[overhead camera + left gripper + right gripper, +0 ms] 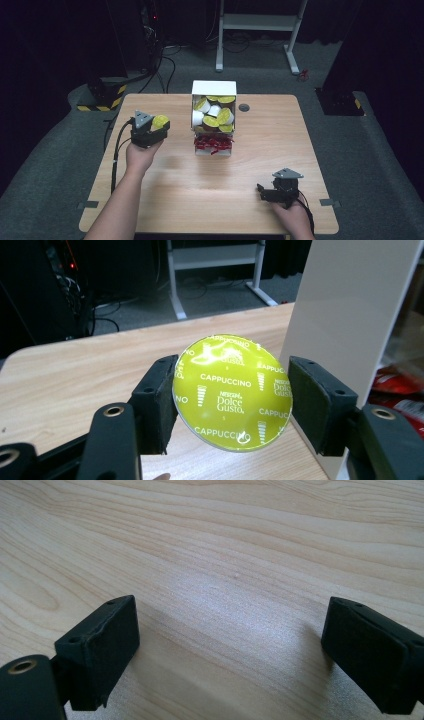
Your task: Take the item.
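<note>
The left tool (156, 128) is clenched on one yellow-green capsule (233, 392), its foil lid printed "Cappuccino"; both pads press the capsule's rim from either side, and the lid faces the tool's own camera. In the high view this capsule (160, 122) sits at the left of the counter (165, 200), just left of the white box (214, 88) and apart from it. The tool is held above the counter surface, with the capsule clear of the wood.

The white box stands at the far middle of the counter, open toward the near side. Several more capsules (215, 112) of the same kind lie stacked inside it, some lid-up, some showing white bodies. A bundle of red wrappers (213, 144) occupies the box's near compartment.

Judged progress: one capsule is in hand and out of the box, while most remain inside, so the work appears to be at an early stage. No capsule lies on the bare counter.

Left forearm: extended forward from the near edge, wrist raised, tool pointing toward the far right.

The right tool (280, 192) rests at the near right of the counter, jaws released and wide apart with nothing between them, pointing left across the bare wood.
</note>
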The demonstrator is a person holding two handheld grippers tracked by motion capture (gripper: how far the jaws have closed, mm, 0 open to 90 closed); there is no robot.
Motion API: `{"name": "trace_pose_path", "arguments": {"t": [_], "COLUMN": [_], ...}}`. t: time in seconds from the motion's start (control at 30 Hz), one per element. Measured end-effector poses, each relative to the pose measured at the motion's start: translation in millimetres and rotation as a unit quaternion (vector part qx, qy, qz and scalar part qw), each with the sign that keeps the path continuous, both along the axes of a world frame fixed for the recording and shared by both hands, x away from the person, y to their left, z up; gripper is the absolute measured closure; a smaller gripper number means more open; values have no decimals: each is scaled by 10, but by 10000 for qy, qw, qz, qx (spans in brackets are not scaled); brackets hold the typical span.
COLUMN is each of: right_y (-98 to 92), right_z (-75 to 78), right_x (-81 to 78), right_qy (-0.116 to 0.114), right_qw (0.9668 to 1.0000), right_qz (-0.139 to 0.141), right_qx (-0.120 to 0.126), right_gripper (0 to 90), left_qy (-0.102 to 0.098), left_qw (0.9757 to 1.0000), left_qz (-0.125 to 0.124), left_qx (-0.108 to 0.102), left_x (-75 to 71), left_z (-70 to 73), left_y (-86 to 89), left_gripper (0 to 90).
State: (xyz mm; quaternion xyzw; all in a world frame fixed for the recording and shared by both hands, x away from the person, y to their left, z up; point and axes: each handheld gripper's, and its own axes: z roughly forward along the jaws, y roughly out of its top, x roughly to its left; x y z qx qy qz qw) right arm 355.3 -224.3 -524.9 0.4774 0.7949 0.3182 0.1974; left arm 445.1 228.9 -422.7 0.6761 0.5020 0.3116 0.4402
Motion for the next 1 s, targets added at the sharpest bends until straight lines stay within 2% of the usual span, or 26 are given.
{"name": "trace_pose_path", "arguments": {"t": [0.47,0.67,0.87,1.0], "right_y": [0,0,0,0], "right_z": [0,0,0,0], "right_x": [0,0,0,0], "right_qy": [-1,0,-1,-1], "right_qw": [10000,10000,10000,10000], "right_qz": [0,-1,1,0], "right_qx": [-1,0,-1,-1], "right_gripper": [84,84,85,84], "left_qy": [256,427,638,711], "left_qw": [9997,9990,9979,9974], "left_qz": [55,85,81,91], "left_qx": [-25,-44,30,-60], "left_x": [106,147,180,199], "left_z": [-231,-332,-493,-582], "left_y": [-47,-43,-47,-51], "left_gripper": [399,399,399,399]}}
